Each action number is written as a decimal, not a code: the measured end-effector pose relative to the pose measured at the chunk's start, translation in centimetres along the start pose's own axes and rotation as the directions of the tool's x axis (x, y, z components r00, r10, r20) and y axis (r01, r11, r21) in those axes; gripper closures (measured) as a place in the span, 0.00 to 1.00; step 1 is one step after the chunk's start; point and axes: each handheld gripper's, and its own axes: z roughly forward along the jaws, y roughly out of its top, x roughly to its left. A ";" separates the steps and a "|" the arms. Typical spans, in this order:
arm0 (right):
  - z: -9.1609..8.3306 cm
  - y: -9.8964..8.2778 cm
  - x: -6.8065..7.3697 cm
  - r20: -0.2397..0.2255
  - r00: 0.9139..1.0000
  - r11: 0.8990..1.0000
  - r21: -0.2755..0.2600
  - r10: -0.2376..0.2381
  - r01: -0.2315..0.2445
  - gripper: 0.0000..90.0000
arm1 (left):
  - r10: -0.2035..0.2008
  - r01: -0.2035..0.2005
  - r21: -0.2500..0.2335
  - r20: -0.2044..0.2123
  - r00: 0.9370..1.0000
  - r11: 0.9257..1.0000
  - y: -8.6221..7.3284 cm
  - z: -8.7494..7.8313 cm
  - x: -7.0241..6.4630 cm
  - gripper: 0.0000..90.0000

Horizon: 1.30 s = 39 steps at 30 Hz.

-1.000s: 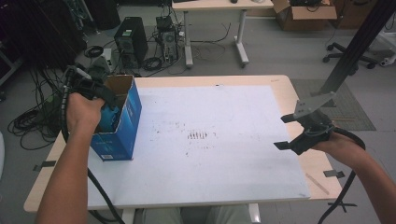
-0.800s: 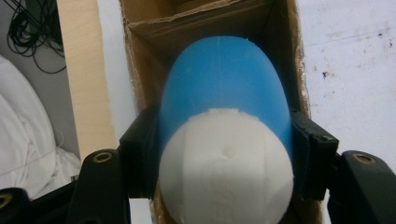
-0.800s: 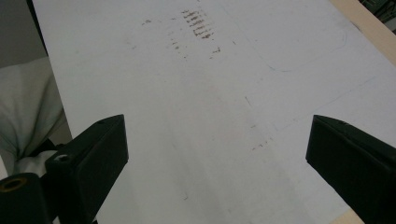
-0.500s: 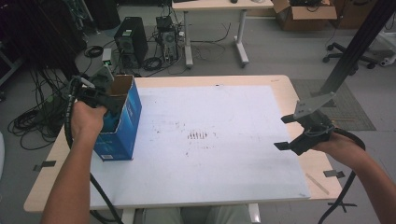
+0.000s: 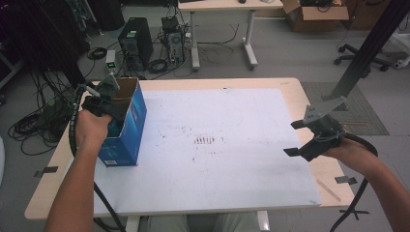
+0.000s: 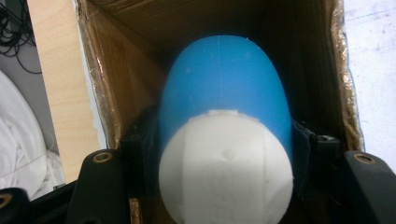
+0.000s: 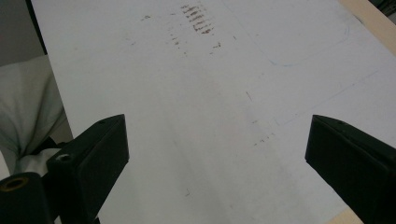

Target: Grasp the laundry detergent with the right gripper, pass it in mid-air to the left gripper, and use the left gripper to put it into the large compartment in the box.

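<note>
Blue-and-white egg-shaped object (image 6: 226, 140) points its blue end, apparently, into the box (image 6: 107, 88).

A lab or tech workroom: beyond the table (image 5: 290, 87), far past the jaws, a computer tower (image 5: 134, 42) stands on a grey floor amid cable tangles (image 5: 36, 125). A second desk (image 5: 227, 6), a cardboard box (image 5: 314, 8) and an office chair (image 5: 355, 50) stand farther back.

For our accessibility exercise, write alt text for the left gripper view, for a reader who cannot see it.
A blue and white egg-shaped object is clamped between the two black jaws of the left gripper, white end nearest the camera, inside an open cardboard box. A strip of wooden table shows at the left.
</note>
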 end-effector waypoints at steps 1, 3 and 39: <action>0.0 0.0 0.0 -0.001 1.000 1.000 0.001 0.001 -0.001 0.06 | 0.003 -0.003 0.002 -0.001 1.000 1.000 0.1 0.0 0.0 0.42; 0.1 0.0 0.0 -0.001 1.000 1.000 0.001 0.001 -0.001 0.06 | 0.004 -0.004 0.003 -0.002 1.000 1.000 0.1 0.1 -0.1 0.42; -0.4 -0.4 0.5 0.004 1.000 1.000 -0.014 0.007 -0.007 0.06 | 0.013 -0.008 -0.108 0.048 0.999 0.994 0.2 -5.8 0.2 0.29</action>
